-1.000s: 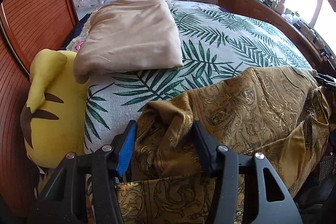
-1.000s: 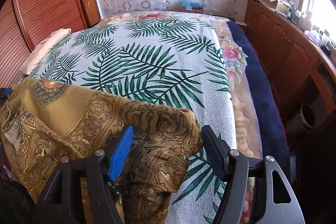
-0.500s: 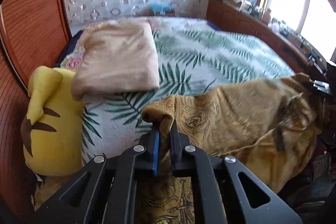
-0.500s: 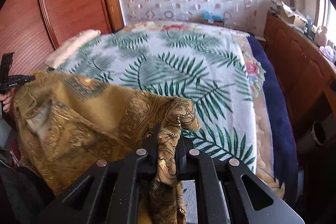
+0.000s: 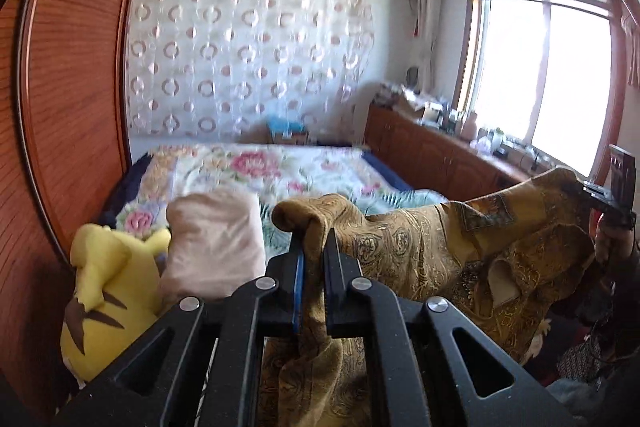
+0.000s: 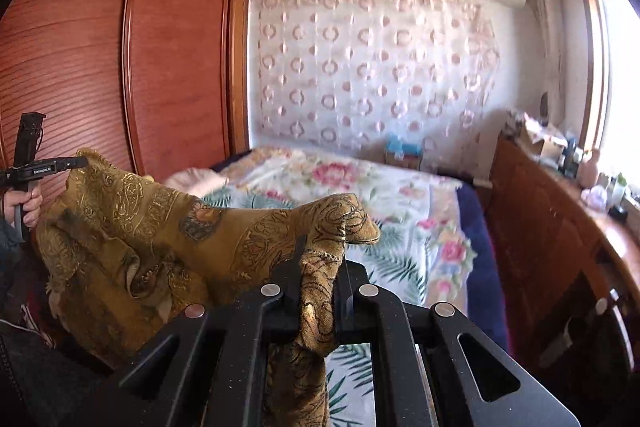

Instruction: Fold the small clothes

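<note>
A mustard-gold patterned garment (image 5: 420,251) hangs stretched in the air between my two grippers, above the near edge of the bed. My left gripper (image 5: 314,247) is shut on one corner of it; the cloth bunches over the fingertips and hangs down between the arms. My right gripper (image 6: 320,247) is shut on the opposite corner of the same garment (image 6: 160,227). In the left wrist view the right gripper shows at the far right (image 5: 612,195); in the right wrist view the left gripper shows at the far left (image 6: 48,165).
The bed (image 6: 400,211) with a palm-leaf and floral cover lies ahead. A folded beige cloth (image 5: 216,243) and a yellow plush toy (image 5: 108,295) sit at its left side. A wooden wardrobe (image 6: 120,67) stands left; a cluttered wooden cabinet (image 5: 440,155) runs under the window at right.
Both grippers closed on the garment's corners, then lifted it off the bed. The views tilted up from the bedspread toward the far wall.
</note>
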`<state>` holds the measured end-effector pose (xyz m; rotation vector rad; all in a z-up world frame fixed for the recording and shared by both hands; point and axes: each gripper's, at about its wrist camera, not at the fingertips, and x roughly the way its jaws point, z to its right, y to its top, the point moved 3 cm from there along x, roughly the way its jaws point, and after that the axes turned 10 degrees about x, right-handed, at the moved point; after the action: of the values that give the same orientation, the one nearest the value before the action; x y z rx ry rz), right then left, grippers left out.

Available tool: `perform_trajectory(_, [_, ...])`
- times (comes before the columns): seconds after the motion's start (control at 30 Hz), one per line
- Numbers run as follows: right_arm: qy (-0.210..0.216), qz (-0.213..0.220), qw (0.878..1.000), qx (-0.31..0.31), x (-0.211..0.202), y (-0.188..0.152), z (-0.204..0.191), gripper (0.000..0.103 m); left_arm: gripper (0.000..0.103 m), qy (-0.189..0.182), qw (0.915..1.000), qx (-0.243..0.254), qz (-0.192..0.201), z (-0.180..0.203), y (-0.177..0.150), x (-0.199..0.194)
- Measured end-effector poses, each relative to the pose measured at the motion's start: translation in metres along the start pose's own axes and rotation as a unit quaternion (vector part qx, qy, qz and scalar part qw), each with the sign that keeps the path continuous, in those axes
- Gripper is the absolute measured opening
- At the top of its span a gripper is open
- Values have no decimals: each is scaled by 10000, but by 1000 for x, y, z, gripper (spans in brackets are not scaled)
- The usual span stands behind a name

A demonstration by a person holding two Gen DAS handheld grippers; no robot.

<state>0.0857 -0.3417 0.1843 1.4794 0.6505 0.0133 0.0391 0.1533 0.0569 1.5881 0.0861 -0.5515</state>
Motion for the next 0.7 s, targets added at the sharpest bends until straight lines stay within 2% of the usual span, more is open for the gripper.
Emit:
perform_trajectory(0.23, [-48,463,9988,-182,-47,29,-2,8,8,87,9973,79,720,-2,36,-39])
perform_trajectory(0.3, [-211,545,9979,-288,-51,34,-2,8,8,140,9962,8,856,-7,42,-42])
perform_trajectory(0.4, [-172,686,9972,-244,-59,39,-6,8,8,70,9934,-144,1134,-13,54,-50])
perform_trajectory(0.57, [-143,876,9955,-339,-69,36,-20,8,8,109,9908,-74,1345,-11,64,-64])
perform_trajectory(0.7, [-262,932,9943,-442,-67,18,-18,8,8,158,9888,-20,1482,-12,69,-76])
